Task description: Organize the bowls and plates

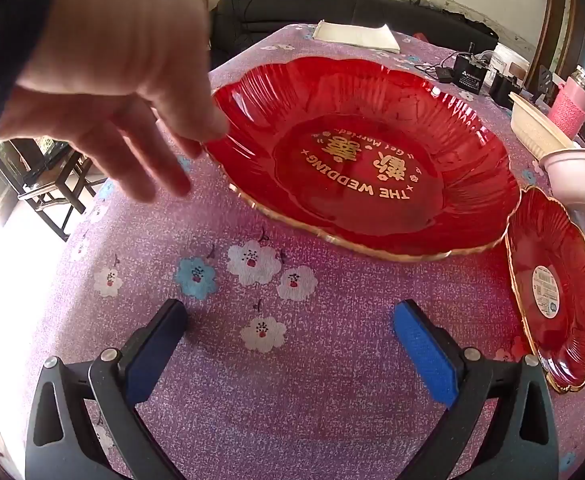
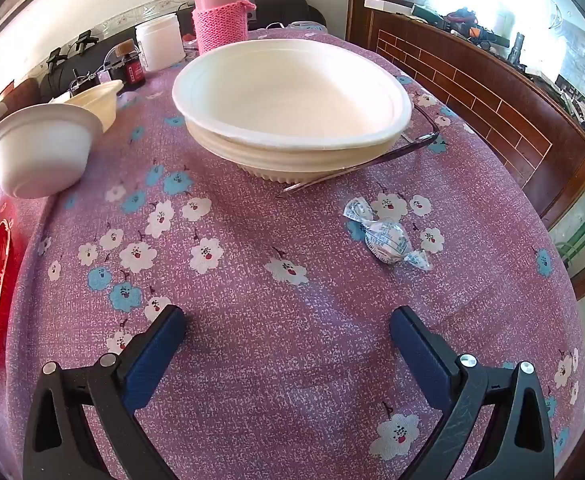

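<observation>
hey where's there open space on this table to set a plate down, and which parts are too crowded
Free: the cloth between the open left gripper and the large red plate, and between the open right gripper, the big white bowl and the wrapped candy. Crowded: the far edge, around the small white bowl, pink flask and jar.

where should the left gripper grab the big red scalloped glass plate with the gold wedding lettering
Grip the big red scalloped glass plate by its gold-edged near rim, coming from the left gripper's side. The rim flares up off the purple floral tablecloth, probably leaving room for a finger beneath. A person's hand is at the far-left rim, so avoid that side.
</observation>
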{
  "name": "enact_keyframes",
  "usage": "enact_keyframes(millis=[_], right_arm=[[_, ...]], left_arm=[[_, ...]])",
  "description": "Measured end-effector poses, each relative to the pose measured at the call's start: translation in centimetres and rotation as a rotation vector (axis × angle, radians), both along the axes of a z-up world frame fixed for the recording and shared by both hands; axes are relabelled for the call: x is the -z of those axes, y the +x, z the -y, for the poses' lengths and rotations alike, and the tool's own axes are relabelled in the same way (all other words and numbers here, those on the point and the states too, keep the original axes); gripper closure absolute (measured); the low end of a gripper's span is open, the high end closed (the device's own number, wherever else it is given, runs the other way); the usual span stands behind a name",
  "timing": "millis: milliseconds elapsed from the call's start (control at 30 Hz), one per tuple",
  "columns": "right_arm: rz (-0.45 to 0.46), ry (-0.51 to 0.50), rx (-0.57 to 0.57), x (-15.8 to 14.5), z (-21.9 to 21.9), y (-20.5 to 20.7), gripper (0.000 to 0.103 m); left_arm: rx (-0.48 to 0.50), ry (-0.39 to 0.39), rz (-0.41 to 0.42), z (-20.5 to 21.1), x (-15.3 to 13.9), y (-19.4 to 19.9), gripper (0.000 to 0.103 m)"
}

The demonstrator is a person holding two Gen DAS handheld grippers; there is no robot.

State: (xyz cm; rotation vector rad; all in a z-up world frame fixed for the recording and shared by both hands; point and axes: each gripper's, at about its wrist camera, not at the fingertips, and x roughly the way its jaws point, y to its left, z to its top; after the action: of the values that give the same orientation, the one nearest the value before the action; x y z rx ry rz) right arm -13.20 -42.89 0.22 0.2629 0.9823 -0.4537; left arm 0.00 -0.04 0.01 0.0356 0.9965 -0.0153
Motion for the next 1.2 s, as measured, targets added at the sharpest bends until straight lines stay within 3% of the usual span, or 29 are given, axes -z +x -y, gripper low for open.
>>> enact_keyframes(millis=[1200], right_arm=[[0.001, 0.001, -0.001, -0.03, -0.02, 0.06, 0.001]], left_arm=[[0.0, -0.004, 0.0, -0.02, 0.01, 0.0, 0.0]])
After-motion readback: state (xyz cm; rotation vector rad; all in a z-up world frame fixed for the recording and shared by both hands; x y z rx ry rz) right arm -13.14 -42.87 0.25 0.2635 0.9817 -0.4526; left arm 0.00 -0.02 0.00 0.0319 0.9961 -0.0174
